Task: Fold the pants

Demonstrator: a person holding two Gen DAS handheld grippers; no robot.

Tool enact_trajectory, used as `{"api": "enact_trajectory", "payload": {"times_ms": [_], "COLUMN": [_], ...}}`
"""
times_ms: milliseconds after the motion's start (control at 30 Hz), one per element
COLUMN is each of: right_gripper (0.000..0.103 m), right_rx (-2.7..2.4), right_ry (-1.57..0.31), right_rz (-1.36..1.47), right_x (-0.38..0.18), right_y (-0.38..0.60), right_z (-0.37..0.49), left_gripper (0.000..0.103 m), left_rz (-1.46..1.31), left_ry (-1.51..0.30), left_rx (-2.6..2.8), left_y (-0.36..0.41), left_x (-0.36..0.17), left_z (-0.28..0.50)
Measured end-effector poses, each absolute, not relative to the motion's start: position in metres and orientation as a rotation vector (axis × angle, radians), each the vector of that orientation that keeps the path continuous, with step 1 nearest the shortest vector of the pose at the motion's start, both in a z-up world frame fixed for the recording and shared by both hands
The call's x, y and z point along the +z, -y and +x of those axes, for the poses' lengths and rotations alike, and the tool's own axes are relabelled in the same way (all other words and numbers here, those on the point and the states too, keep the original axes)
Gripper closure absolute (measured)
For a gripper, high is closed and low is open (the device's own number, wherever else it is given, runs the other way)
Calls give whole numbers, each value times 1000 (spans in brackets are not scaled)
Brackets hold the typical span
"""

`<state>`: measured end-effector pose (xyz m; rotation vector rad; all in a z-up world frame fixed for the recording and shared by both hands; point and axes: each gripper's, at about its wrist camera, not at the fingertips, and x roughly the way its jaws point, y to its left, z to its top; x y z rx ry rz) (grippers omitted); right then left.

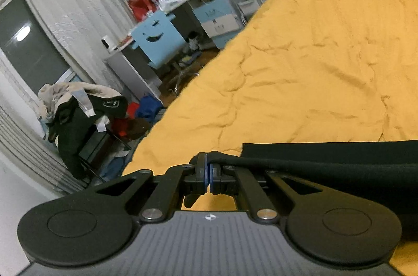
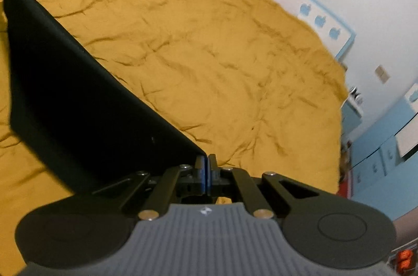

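**A:** Where were the pants (image 1: 326,161) at that moment, and which way did they run?

**B:** They hung stretched between the two tools, above the yellow bed (image 1: 313,54). The left tool (image 1: 209,171) had its blue pads pressed together on one bunched corner of the black cloth, and from there the cloth ran off to its right. The right tool (image 2: 206,169) was pinched on the opposite corner, with the pants (image 2: 78,98) spreading away to its left as a wide dark sheet.

**A:** So the long axis lay across, from one tool to the other?

**B:** The held edge did, yes. The rest of the cloth dropped from that edge toward the bed; in the right wrist view its far end seemed to touch or nearly touch the cover, though I could not tell which.

**A:** Was either tool nearer to the cloth?

**B:** Neither; both were gripping it at the ends. I judged the next move would turn on keeping that edge taut and level while laying it down on the open bed ahead, well clear of the bed's left side.
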<state>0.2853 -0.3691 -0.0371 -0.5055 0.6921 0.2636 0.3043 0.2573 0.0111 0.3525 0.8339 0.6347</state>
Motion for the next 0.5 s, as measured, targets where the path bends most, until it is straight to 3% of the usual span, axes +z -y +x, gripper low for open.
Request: {"api": "enact_trajectory", "payload": {"times_ms": [500], "right_gripper": [103], "right_rx": [318], "right_ry": [-910], "right_rz": [-463], "right_x": [-125], "right_y": [369], "right_z": [414], "left_gripper": [102], "left_rz": [497], "left_ry": [-992], "left_rx": [623], "left_y": [-246], "left_x": [-72], "left_z": [402]}}
